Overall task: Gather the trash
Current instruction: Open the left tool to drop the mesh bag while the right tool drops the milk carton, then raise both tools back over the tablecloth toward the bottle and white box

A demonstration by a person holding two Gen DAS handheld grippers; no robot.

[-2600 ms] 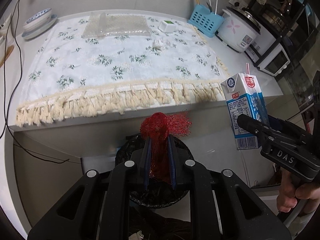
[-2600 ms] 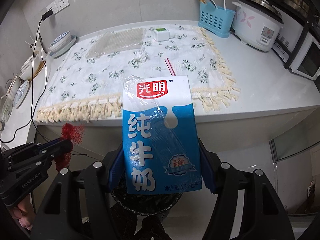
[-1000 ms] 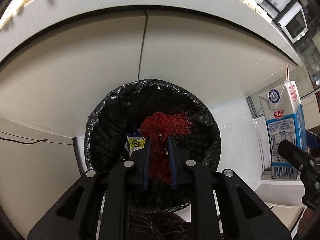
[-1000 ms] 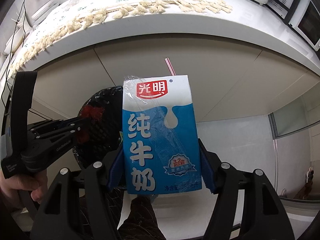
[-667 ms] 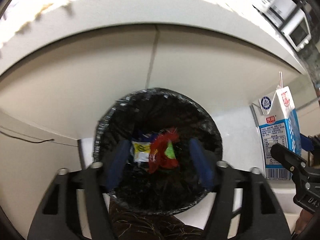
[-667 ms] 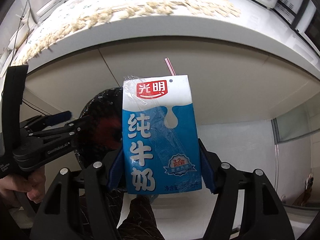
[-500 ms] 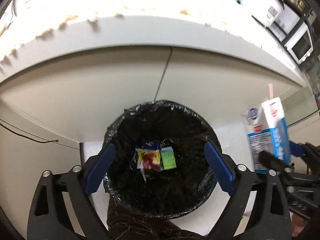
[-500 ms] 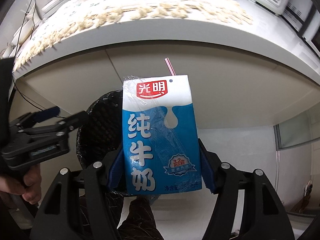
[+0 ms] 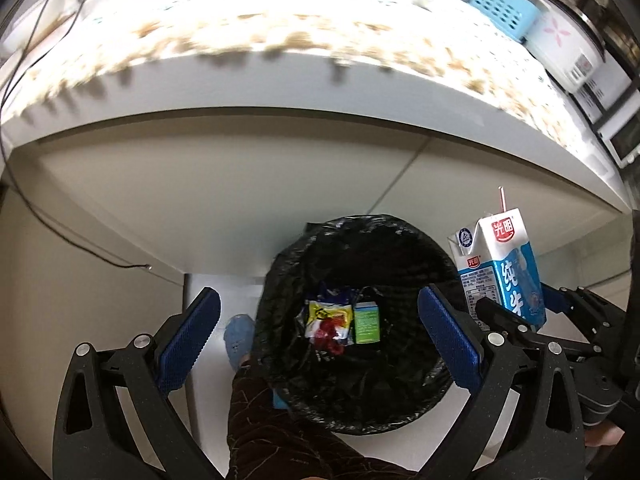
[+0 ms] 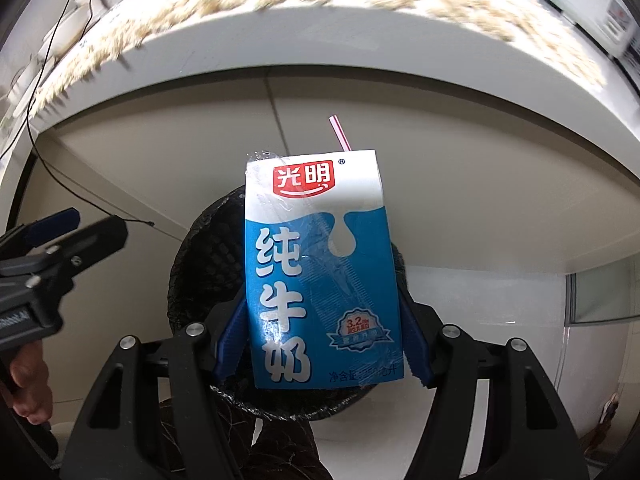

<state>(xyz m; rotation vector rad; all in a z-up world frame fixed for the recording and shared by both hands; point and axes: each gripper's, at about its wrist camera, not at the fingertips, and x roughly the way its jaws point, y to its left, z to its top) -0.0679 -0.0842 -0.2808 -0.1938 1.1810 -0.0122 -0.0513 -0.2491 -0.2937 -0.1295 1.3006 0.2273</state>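
A black-bagged trash bin (image 9: 288,280) stands on the floor under the counter. At its bottom the red mesh net (image 9: 329,335) lies among wrappers and a small green carton (image 9: 367,322). Above the bin my left gripper (image 9: 318,294) has its jaws opening wide, with nothing between them. My right gripper (image 10: 320,308) is shut on a blue and white milk carton (image 10: 320,280) with a pink straw, held upright over the bin (image 10: 208,256). In the left wrist view the milk carton (image 9: 500,264) hangs by the bin's right rim. The left gripper (image 10: 72,228) shows at the left of the right wrist view.
The white counter edge (image 9: 280,92) with a fringed cloth overhangs the bin. A black cable (image 9: 80,248) hangs at the left. A person's dark trouser leg (image 9: 272,432) and blue shoe (image 9: 239,336) are beside the bin. A blue basket (image 9: 504,8) and rice cooker (image 9: 568,44) sit on the counter.
My left gripper opened and the red net dropped into the bin; the gripper then rose and shifted left. The right gripper carried the milk carton leftward over the bin.
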